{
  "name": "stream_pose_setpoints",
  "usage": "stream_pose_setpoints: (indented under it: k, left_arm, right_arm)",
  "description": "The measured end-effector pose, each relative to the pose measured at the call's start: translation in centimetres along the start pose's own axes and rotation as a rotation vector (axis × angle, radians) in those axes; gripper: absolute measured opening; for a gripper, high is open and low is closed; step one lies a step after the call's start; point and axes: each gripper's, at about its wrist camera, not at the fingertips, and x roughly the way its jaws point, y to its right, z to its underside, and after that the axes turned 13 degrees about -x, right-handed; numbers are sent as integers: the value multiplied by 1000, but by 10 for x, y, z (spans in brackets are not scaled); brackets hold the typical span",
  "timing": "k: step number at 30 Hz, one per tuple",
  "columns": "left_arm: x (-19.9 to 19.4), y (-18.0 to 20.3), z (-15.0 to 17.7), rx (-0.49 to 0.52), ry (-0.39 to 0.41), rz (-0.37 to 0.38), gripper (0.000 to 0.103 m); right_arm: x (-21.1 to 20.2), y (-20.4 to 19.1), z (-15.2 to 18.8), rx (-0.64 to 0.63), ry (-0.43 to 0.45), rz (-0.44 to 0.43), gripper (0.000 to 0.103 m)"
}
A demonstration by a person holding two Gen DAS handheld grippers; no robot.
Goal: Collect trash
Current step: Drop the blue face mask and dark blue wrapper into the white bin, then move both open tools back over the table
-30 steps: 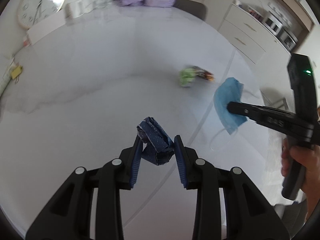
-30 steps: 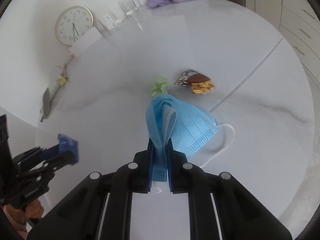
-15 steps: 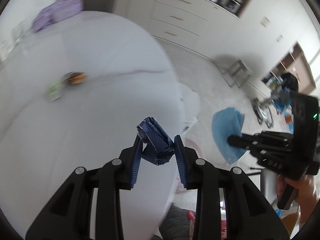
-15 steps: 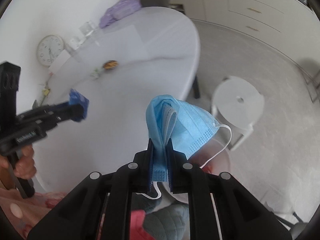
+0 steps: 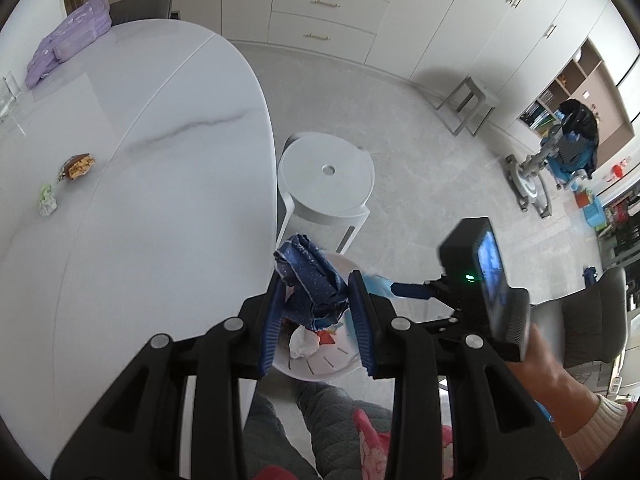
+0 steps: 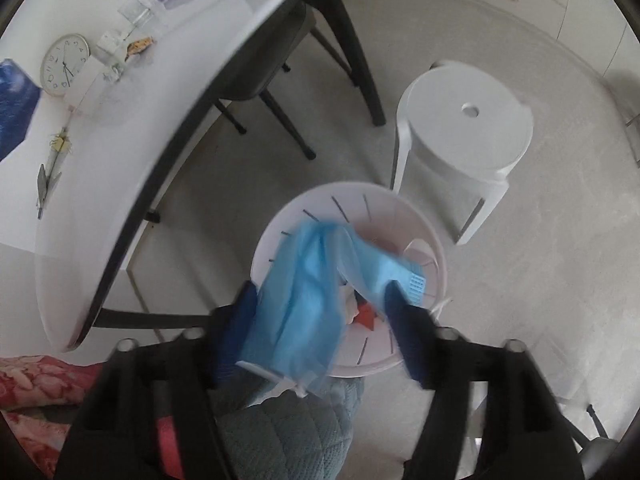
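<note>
My left gripper [image 5: 316,300] is shut on a crumpled dark blue wrapper [image 5: 310,280] and holds it over a white trash bin [image 5: 320,364] on the floor beside the table. My right gripper [image 6: 320,312] is open over the same bin [image 6: 400,208]; the blue face mask [image 6: 312,292] hangs loose and blurred between its spread fingers. The bin holds white and red scraps. A green wrapper [image 5: 47,200] and a brown snack wrapper [image 5: 78,166] lie on the white table [image 5: 160,200].
A white plastic stool [image 5: 326,176] stands just behind the bin. A purple pouch [image 5: 68,36] lies at the table's far end. A clock [image 6: 64,64] and glasses [image 6: 138,10] stand on the table. My knees are below the bin.
Both grippers have swung off the table to above the bin. The right gripper has opened and the mask is slipping out. The left still grips the blue wrapper.
</note>
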Motion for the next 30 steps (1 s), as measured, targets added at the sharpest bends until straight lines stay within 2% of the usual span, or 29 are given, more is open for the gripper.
stream_pose_setpoints:
  k: [1,3,6,9,13,15,16,18,21,24,30]
  left_arm:
    - [2,2,1,2,-4,-4,32]
    - [4,6,5,10,-12,-15,32]
    - [9,14,11,10,-33,-28,32]
    - [21,21,14,19,-72,-16,32]
    - [53,36,24,41,-182,1,35]
    - [71,42,29,40,-253,19,49]
    - [82,44,32,36,-287,8,54]
    - [95,47,35,28,-314,-28,70]
    - [94,50,33,25,-292,-55,81]
    - [78,51,26,19,-215,-81,90]
    - [46,39,9,-34,-111,-128,91]
  right_arm:
    - [1,2,1,14,-3,-14,72]
    - [-7,10,6,55,10,-27,88]
    - [-33,17,13,83,39,4,98]
    - [-57,28,19,90,48,52,100]
    - [-92,39,33,90,77,88,100]
    - [-107,47,38,101,92,110,100]
    - [-113,50,40,106,99,113,100]
    - [-123,55,42,111,123,125,101]
    - [-131,60,42,118,145,138,101]
    - [-133,62,39,125,163,133,101]
    - [-134,48,18,56,201,142,101]
